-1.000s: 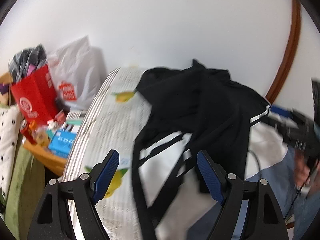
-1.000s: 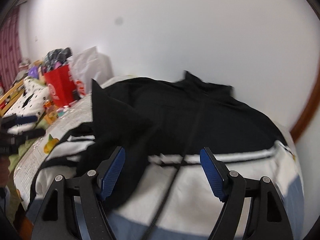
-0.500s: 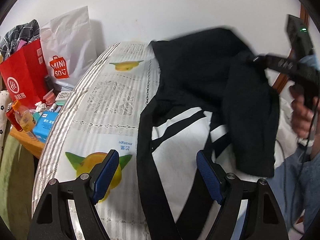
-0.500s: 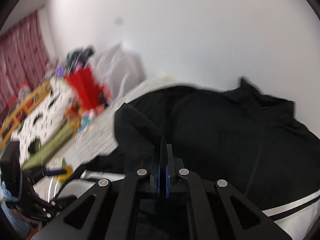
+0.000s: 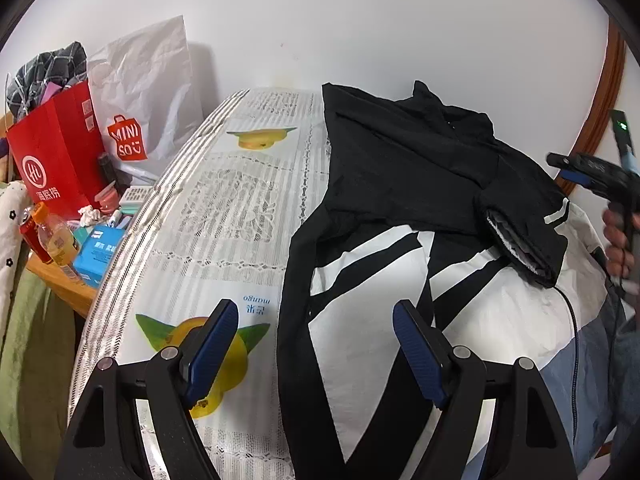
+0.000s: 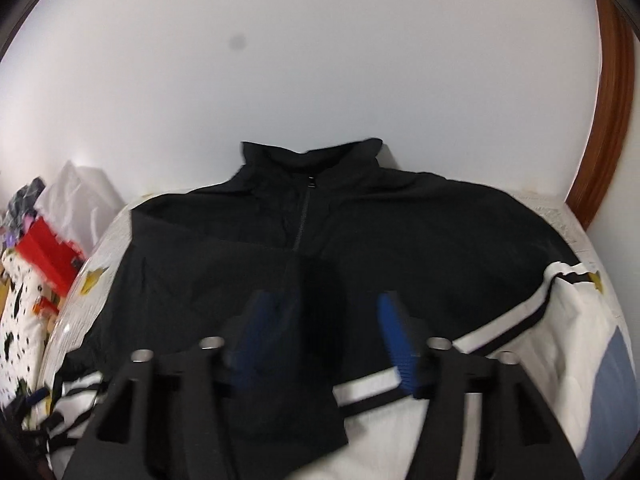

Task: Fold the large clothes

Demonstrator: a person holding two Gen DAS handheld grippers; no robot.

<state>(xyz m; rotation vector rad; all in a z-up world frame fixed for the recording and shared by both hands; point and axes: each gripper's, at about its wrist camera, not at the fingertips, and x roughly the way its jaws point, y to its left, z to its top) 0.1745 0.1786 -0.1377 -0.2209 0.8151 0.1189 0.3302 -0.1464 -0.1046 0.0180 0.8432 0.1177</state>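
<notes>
jacket lies under both gaping tongs; right just reopened, empty.

Plain white wall, brown wooden trim, cluttered side table

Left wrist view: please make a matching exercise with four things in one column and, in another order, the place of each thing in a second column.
Things:
1. jacket
2. red bag
3. left gripper
4. blue box

Places:
A. open, above the patterned cloth at the jacket's edge
B. on the wooden side table, beside a bottle
C. spread on the patterned cloth, one sleeve folded over the chest
D. against the wall, next to a white bag

Pairs: 1-C, 2-D, 3-A, 4-B
</notes>
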